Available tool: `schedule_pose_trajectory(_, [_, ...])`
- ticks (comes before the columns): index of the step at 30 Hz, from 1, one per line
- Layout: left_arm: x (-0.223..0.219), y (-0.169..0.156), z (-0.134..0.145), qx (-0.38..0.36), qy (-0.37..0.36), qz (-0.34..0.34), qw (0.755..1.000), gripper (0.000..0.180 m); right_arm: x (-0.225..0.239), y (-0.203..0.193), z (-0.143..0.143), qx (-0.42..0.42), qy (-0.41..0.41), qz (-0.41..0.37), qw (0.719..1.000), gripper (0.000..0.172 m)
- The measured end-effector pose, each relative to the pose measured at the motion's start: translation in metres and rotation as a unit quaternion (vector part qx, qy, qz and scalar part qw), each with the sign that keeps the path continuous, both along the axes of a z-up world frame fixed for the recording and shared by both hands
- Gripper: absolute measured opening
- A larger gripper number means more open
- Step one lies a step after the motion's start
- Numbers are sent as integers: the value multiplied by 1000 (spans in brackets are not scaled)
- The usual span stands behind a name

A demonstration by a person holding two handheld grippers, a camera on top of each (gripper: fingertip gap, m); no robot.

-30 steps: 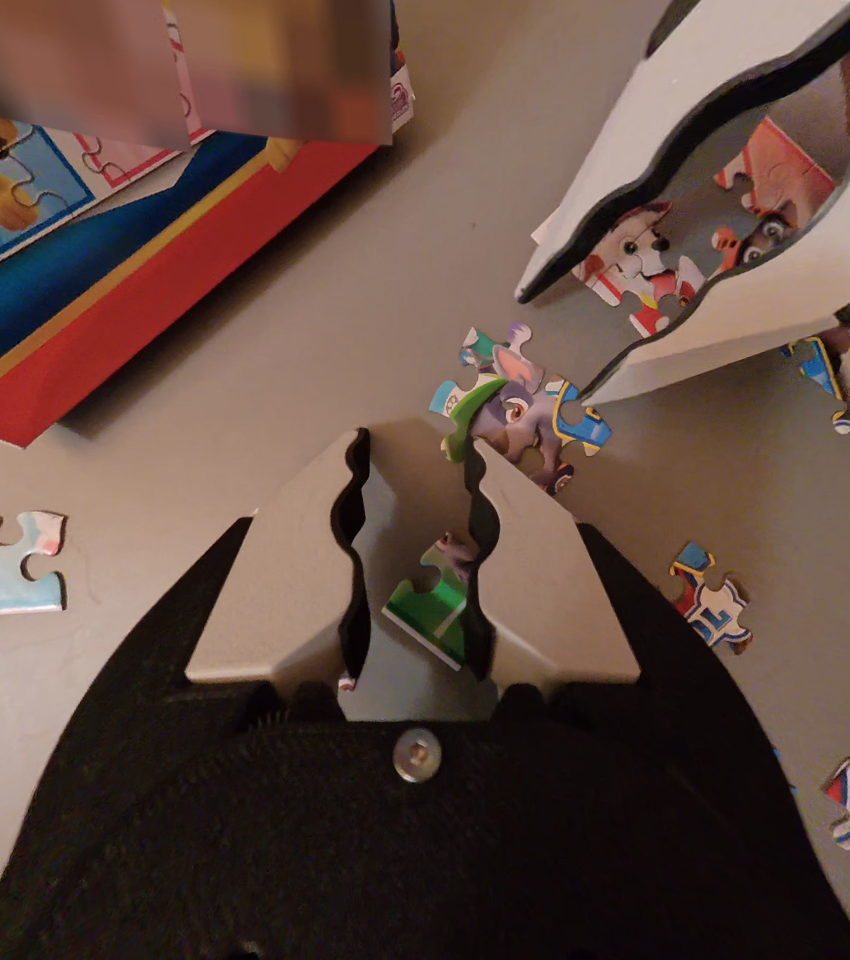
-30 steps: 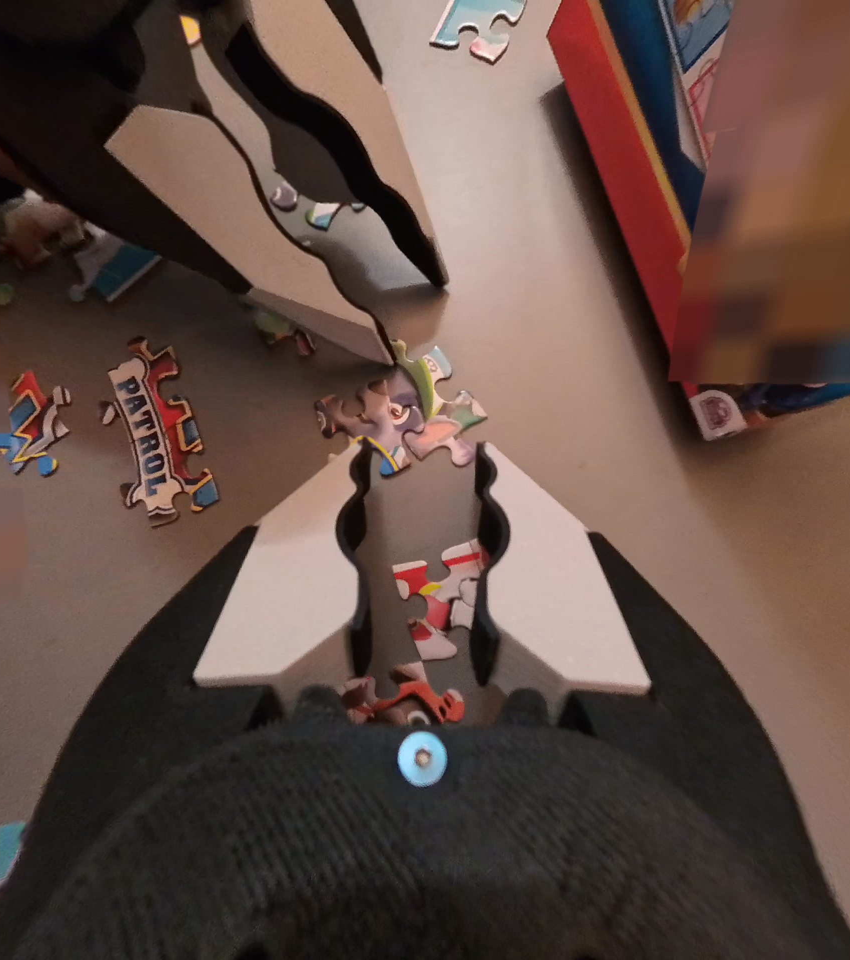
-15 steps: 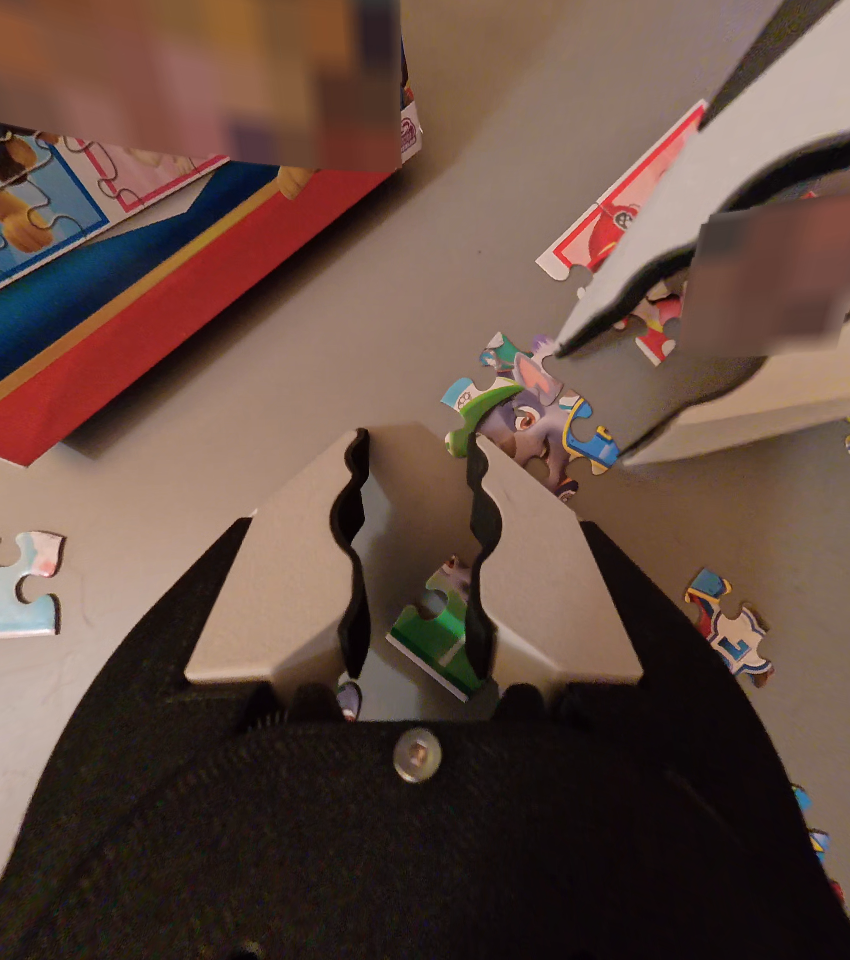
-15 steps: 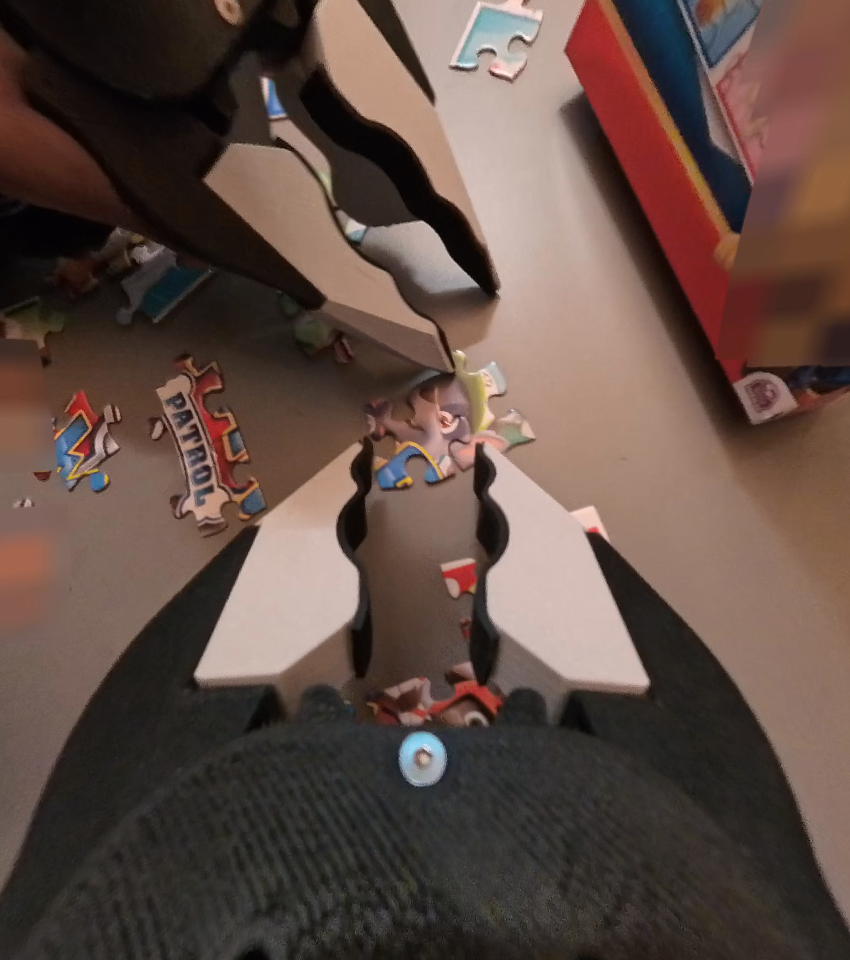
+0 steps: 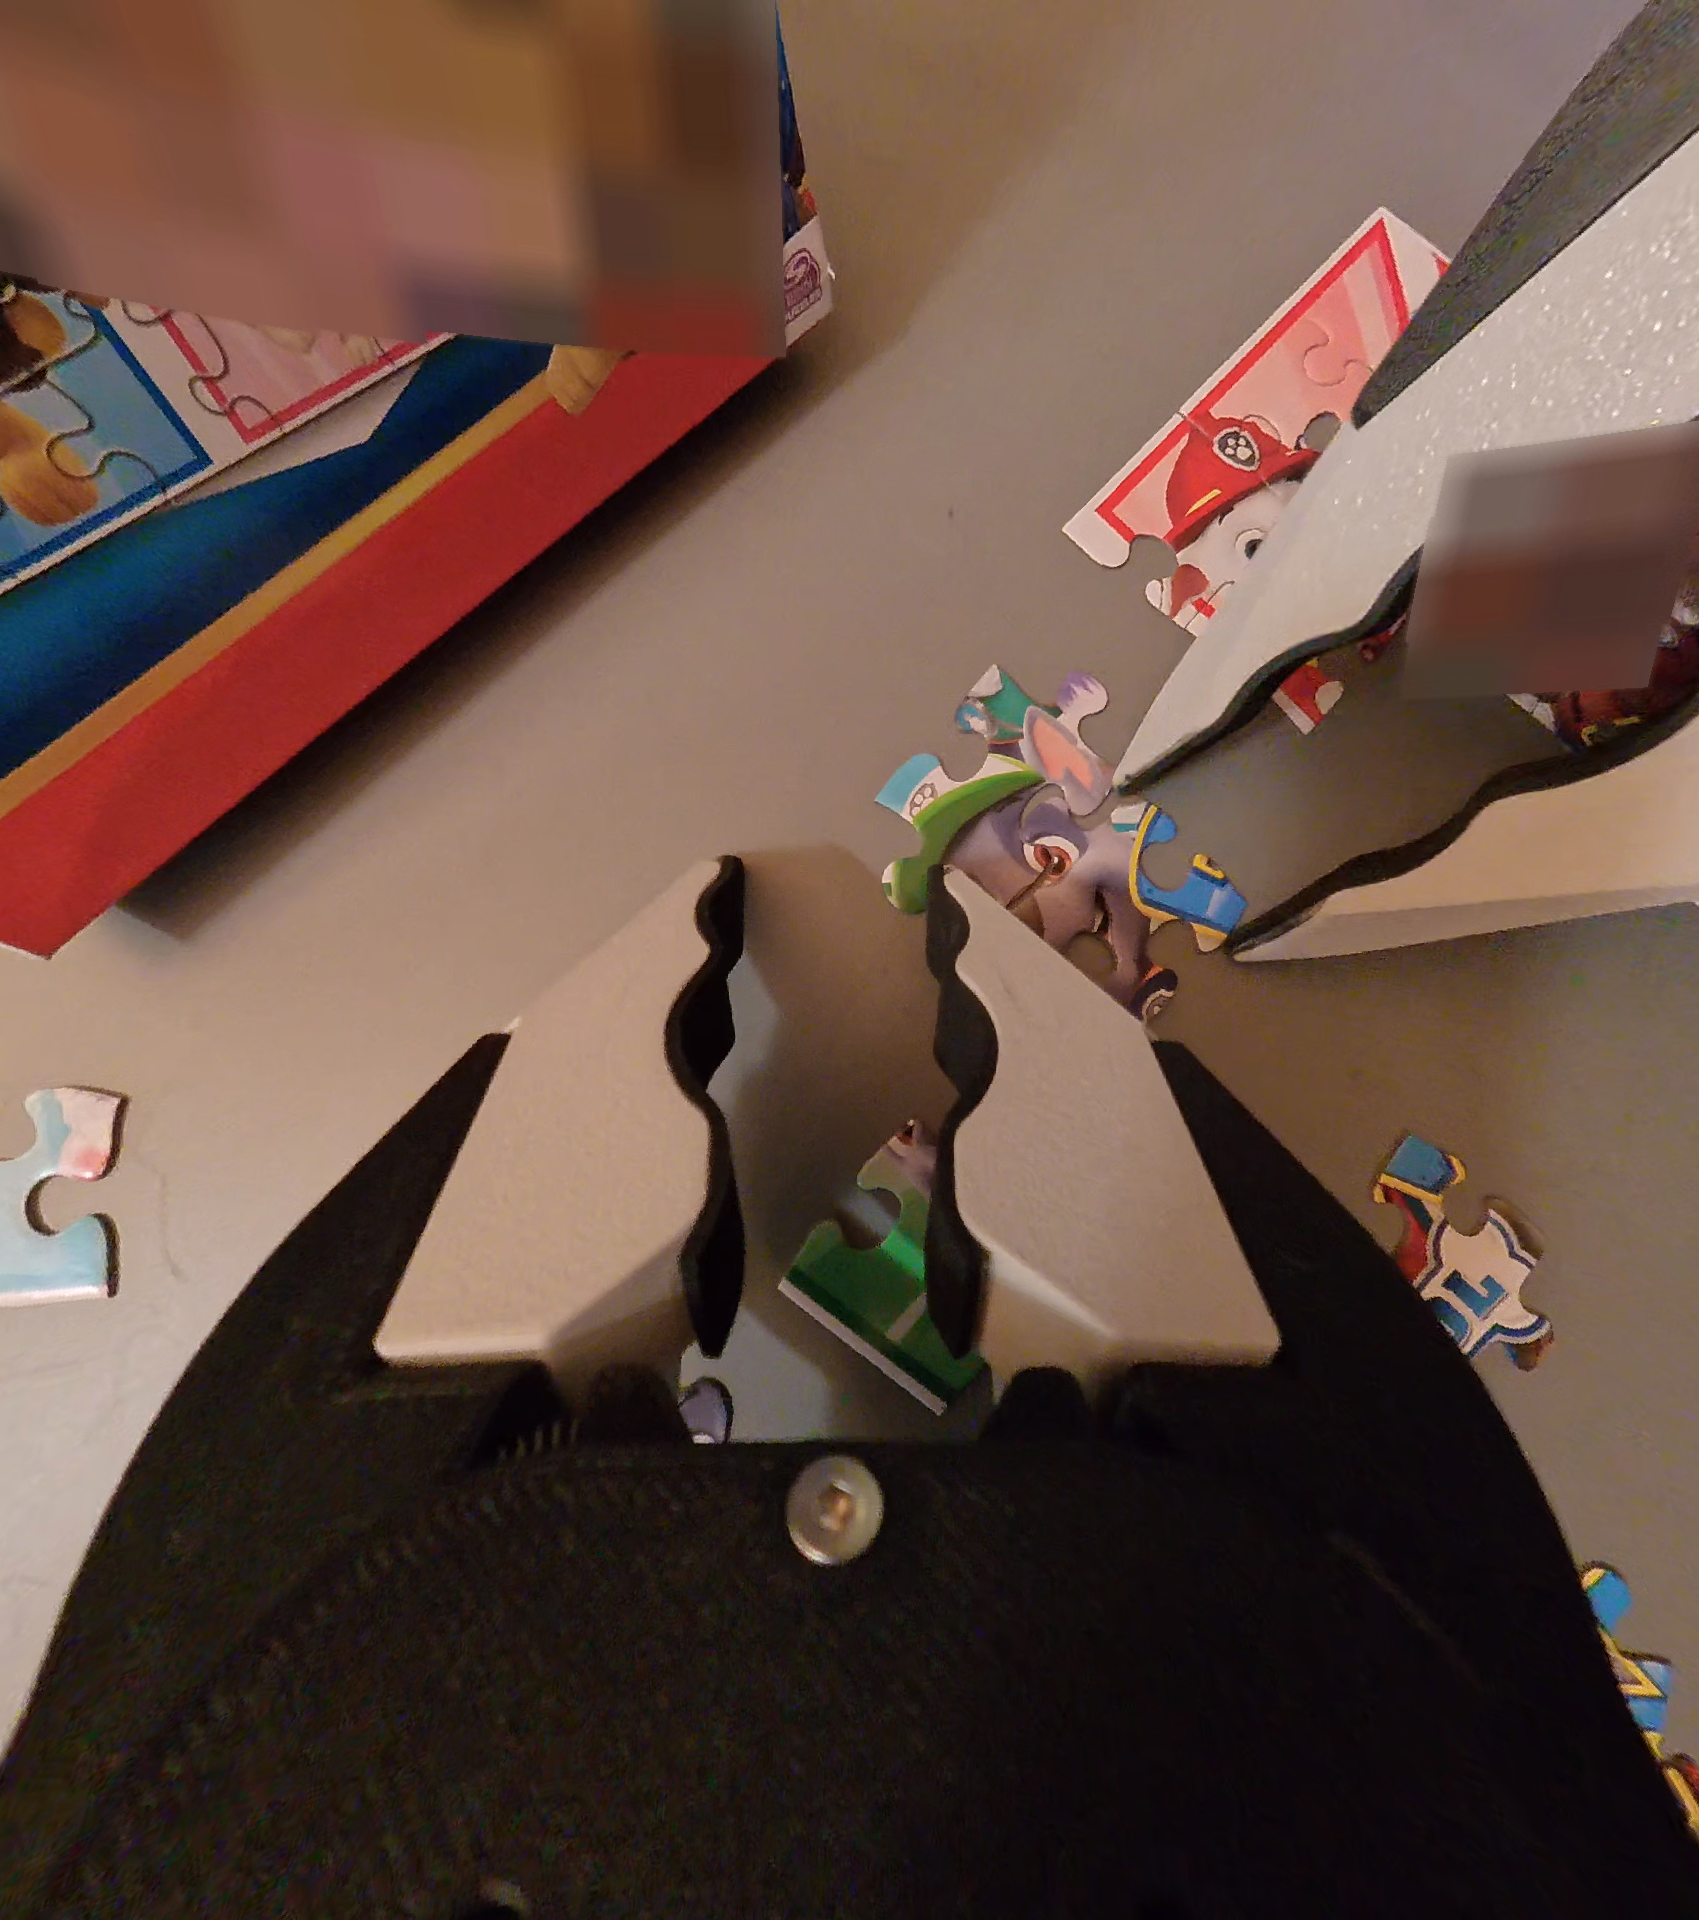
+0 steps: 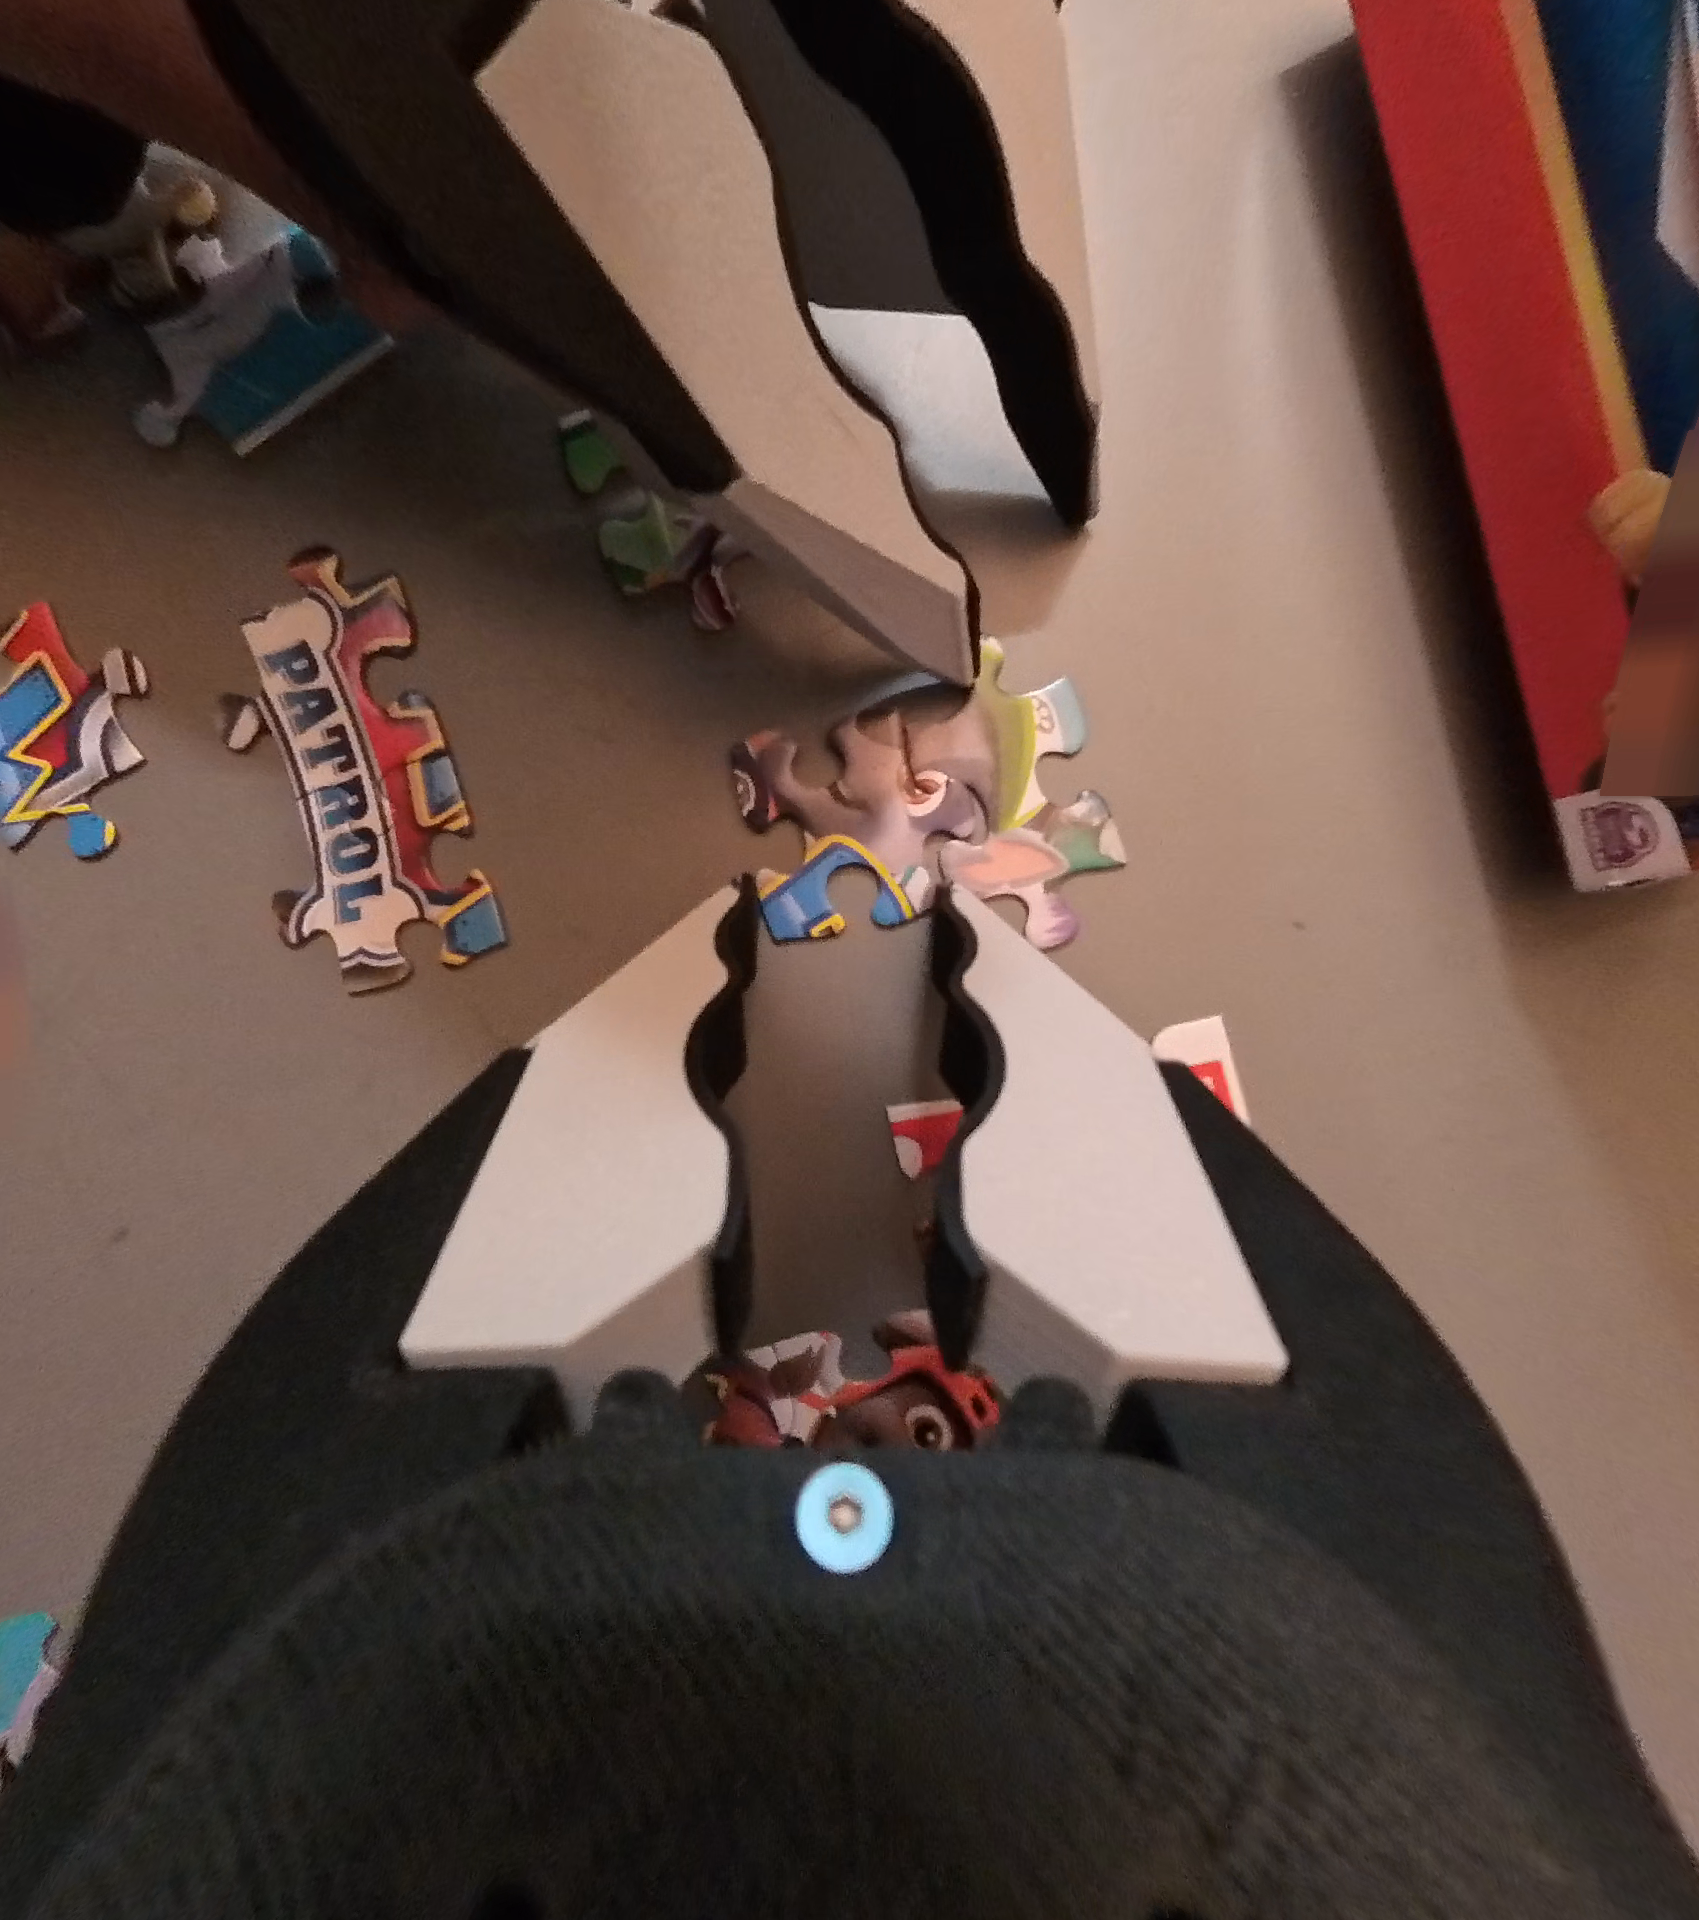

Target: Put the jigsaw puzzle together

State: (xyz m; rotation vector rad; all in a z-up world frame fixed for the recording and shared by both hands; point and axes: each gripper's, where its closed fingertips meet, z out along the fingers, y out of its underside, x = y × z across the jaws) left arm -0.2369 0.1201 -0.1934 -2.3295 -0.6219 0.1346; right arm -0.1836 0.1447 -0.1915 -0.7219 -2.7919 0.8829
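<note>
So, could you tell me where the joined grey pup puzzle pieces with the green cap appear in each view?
Left wrist view: joined pup pieces, just right of centre, beyond the right fingertip.
Right wrist view: joined pup pieces, centre, just past the fingertips.
Shared landmark: red-and-blue puzzle box.

Occlusions and crops, both wrist views

Puzzle box runs off the left edge, its top mosaic-blurred. Left gripper finger covers part of the joined dog-face pieces and the green piece. Right gripper hides most of the red-framed piece. The brown-dog piece is barely visible behind its fingers.
</note>
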Motion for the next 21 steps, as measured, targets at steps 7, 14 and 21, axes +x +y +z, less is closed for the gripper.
schedule_pose_trajectory(7, [0, 0, 0, 4, -2, -3, 1000, 31, -6, -9, 12, -2, 56, 1, 998, 33])
schedule_pose_trajectory(14, [1, 0, 0, 5, 0, -6, 1000, 31, -3, -20, 7, 2, 66, 35, 997, 34])
schedule_pose_trajectory(21, [1, 0, 0, 7, 0, -7, 1000, 30, -1, -17, 1, 0, 47, 36, 998, 24])
